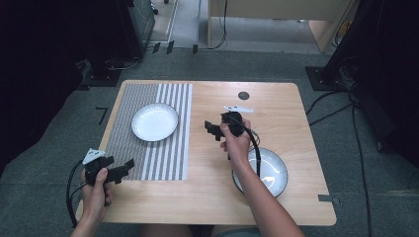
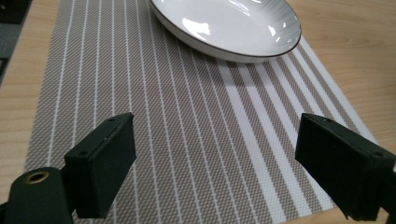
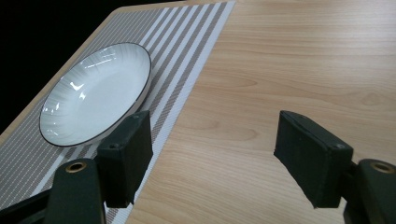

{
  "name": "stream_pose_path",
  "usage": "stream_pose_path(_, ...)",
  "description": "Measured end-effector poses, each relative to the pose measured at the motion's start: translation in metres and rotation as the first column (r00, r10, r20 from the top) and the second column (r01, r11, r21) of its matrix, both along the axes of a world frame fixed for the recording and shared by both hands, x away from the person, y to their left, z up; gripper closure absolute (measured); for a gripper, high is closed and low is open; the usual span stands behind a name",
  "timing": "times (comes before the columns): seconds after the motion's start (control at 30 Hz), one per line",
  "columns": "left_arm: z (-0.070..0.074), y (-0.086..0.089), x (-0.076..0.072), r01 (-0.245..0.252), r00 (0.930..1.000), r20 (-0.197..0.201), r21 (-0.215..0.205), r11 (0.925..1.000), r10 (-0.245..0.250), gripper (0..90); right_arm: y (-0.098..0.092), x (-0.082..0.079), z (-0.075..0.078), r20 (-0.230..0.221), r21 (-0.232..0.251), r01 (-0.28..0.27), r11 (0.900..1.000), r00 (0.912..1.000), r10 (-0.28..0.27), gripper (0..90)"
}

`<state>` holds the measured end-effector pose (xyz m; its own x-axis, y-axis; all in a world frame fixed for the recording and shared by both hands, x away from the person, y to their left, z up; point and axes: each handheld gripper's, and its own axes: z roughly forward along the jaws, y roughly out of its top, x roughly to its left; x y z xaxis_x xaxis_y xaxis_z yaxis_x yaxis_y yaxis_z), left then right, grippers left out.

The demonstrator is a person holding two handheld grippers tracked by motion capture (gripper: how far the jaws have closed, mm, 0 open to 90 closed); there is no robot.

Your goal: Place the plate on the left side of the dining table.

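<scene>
Near plate (image 1: 269,173) bare beside right forearm, far plate (image 1: 154,122) bare on striped mat (image 1: 148,153), both tongs gaping, holding nothing

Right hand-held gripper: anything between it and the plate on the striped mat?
Nothing. Between the right hand-held gripper and the plate lie only bare wood of the table and the mat's striped edge, clear in the right gripper view.
</scene>
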<state>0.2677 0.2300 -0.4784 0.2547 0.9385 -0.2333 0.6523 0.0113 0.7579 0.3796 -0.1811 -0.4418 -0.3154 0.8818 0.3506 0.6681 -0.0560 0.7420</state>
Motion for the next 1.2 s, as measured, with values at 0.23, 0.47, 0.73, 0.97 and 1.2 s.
stream_pose_path(0.23,-0.006,0.005,-0.015,-0.017,0.9998,0.006,-0.004,0.9998,0.017,12.3,-0.025,-0.012,0.003,0.007,0.018,0.022,1.000,0.9997,-0.022,27.8)
stream_pose_path(0.47,-0.014,0.005,-0.027,-0.021,0.9998,0.001,0.024,0.9995,0.021,12.3,-0.048,-0.028,0.003,0.026,0.018,0.034,0.999,0.9991,-0.035,27.7)
stream_pose_path(0.73,-0.023,0.011,-0.038,-0.051,0.9987,0.003,0.098,0.9939,0.050,12.3,-0.076,-0.044,-0.002,0.026,0.028,0.078,0.997,0.9965,-0.079,27.7)
stream_pose_path(0.97,-0.031,0.020,-0.048,-0.054,0.9983,-0.014,0.147,0.9876,0.057,12.3,-0.103,-0.061,-0.007,0.033,0.012,0.114,0.993,0.9929,-0.115,27.6)
stream_pose_path(1.2,-0.035,0.024,-0.052,-0.058,0.9979,-0.019,0.174,0.9830,0.062,12.3,-0.133,-0.085,-0.011,0.035,0.016,0.163,0.987,0.9860,-0.163,27.7)
